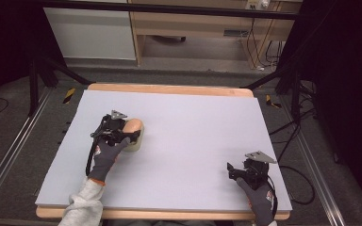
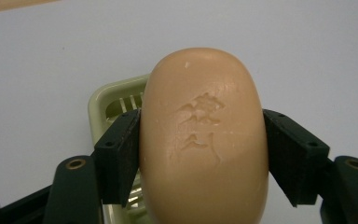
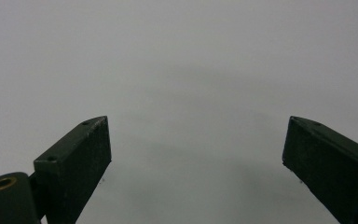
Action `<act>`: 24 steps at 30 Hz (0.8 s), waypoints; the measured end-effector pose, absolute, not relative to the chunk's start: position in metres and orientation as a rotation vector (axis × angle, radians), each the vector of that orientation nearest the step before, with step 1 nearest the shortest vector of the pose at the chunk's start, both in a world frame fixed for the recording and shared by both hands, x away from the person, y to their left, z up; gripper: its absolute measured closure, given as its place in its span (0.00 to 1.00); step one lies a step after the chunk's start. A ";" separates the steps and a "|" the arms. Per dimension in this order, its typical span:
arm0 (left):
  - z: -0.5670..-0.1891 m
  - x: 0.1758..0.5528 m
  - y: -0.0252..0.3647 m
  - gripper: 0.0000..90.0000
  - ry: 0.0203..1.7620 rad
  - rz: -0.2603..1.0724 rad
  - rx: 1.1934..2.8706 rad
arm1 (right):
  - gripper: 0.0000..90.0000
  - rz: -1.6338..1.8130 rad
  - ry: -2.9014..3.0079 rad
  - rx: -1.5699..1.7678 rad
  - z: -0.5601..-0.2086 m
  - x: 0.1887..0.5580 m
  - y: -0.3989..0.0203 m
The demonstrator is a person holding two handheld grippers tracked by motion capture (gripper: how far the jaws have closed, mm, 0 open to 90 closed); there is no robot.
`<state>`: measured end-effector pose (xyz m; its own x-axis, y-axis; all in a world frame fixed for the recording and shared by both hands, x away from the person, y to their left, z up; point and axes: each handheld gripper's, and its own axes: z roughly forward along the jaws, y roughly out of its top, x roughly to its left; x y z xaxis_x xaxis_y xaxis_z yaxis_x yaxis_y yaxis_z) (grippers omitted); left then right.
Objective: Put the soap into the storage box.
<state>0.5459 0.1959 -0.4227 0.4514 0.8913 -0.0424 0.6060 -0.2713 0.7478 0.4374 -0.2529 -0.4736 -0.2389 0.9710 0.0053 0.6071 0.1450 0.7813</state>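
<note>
Smooth waxy soap [image 2: 203, 140], plastic dish [image 2: 114, 100]

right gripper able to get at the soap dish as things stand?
Probably yes, but not cleanly. The table between the right gripper and the dish lies bare, its jaws open. But the left gripper holds the soap over the dish, covering much of it.

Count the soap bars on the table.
1. The soap bar is clamped between the left gripper jaws, just above the pale green soap dish at the table's left-middle. The dish interior is partly hidden, so another cannot be ruled out.
</note>
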 end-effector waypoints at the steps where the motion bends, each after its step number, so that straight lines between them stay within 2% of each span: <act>1: -0.423 0.546 0.196 0.35 1.250 0.511 1.991 | 0.09 0.926 1.914 1.504 -0.474 0.437 -0.253; 24: -0.438 0.557 0.201 0.35 1.296 0.513 2.032 | 0.09 0.920 1.918 1.496 -0.474 0.437 -0.253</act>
